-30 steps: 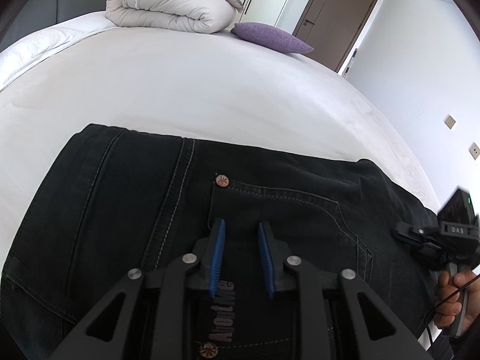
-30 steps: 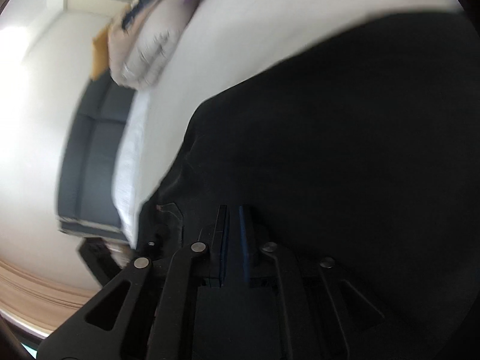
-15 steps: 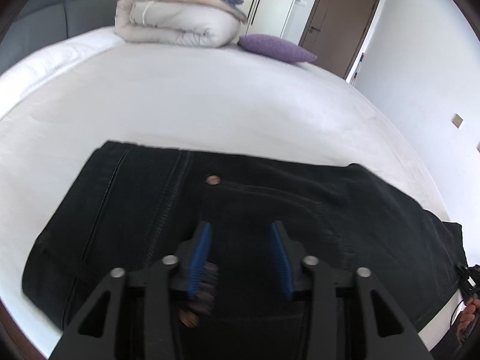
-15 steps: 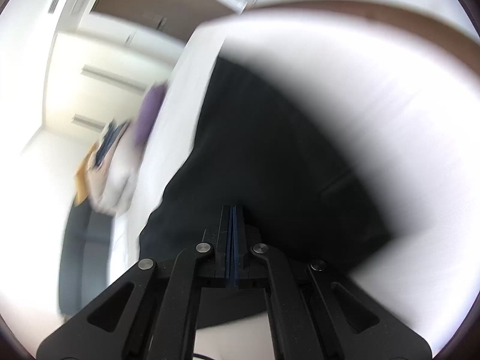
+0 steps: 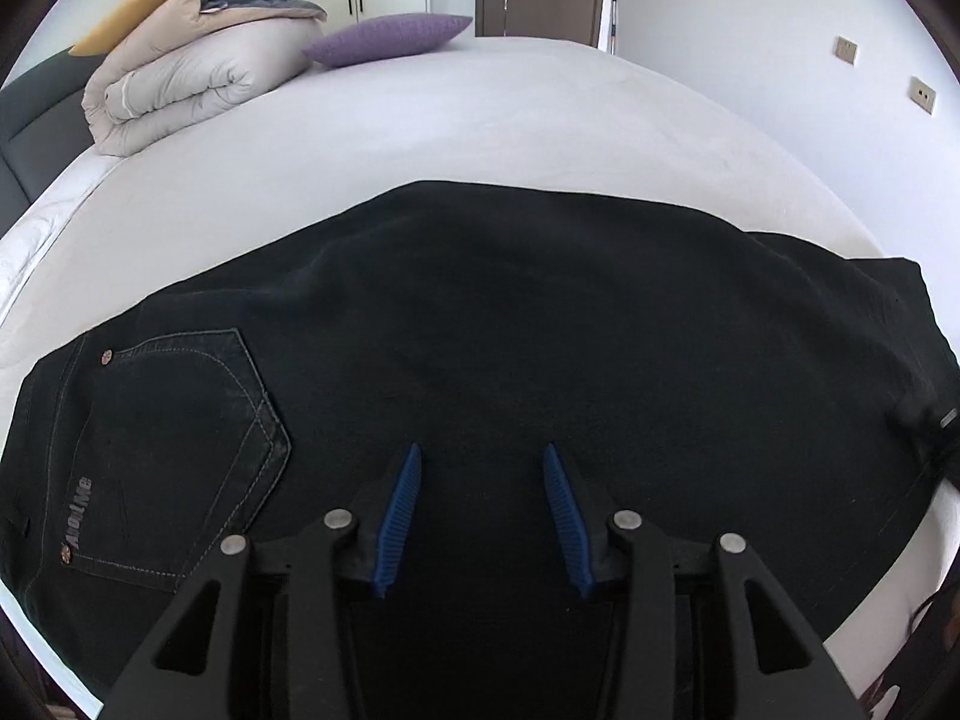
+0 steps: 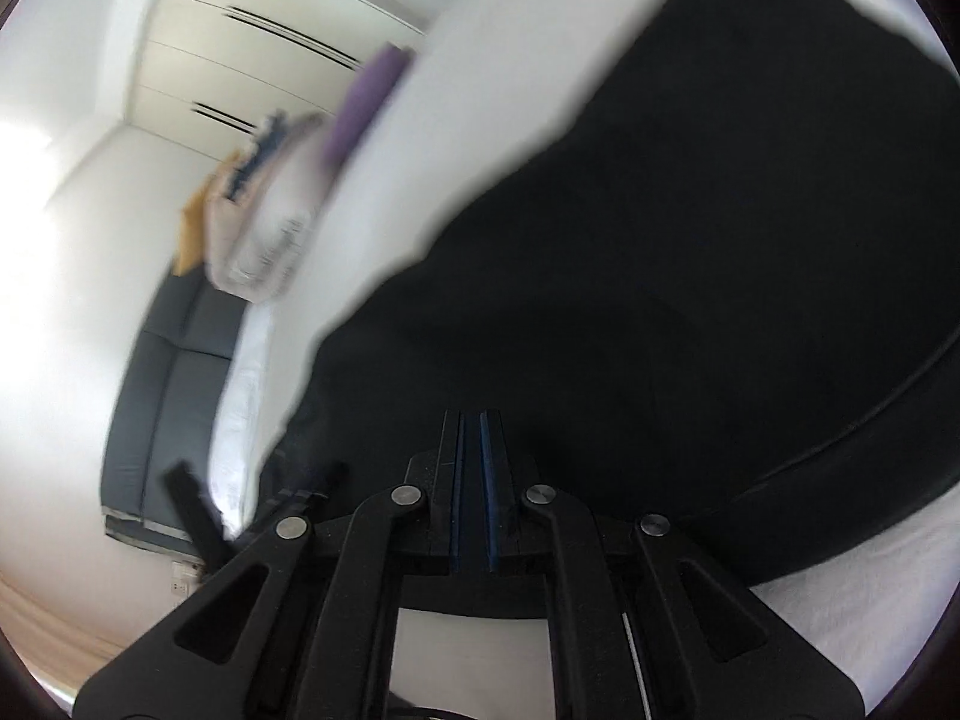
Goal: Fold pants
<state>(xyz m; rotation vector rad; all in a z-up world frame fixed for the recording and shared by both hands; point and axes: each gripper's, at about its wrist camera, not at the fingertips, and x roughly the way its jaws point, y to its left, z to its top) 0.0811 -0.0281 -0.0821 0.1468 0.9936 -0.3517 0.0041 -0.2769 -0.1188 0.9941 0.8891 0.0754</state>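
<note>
Bright, even daylight; the left wrist view is sharp. The right wrist view is motion-blurred, with white glare at left. Fisheye edges curve and darken.

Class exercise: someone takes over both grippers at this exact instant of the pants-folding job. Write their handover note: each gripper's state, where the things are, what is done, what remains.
Left gripper: open, jaws have just been opening, nothing between them, above the pants.
Right gripper: shut; whether it pinches fabric is unclear, as the view is blurred.
Pants: black, spread across the white bed, back pocket facing up at the left.
Done: they appear folded leg over leg.
Left: fold lengthwise into a compact stack, probably next.
</note>
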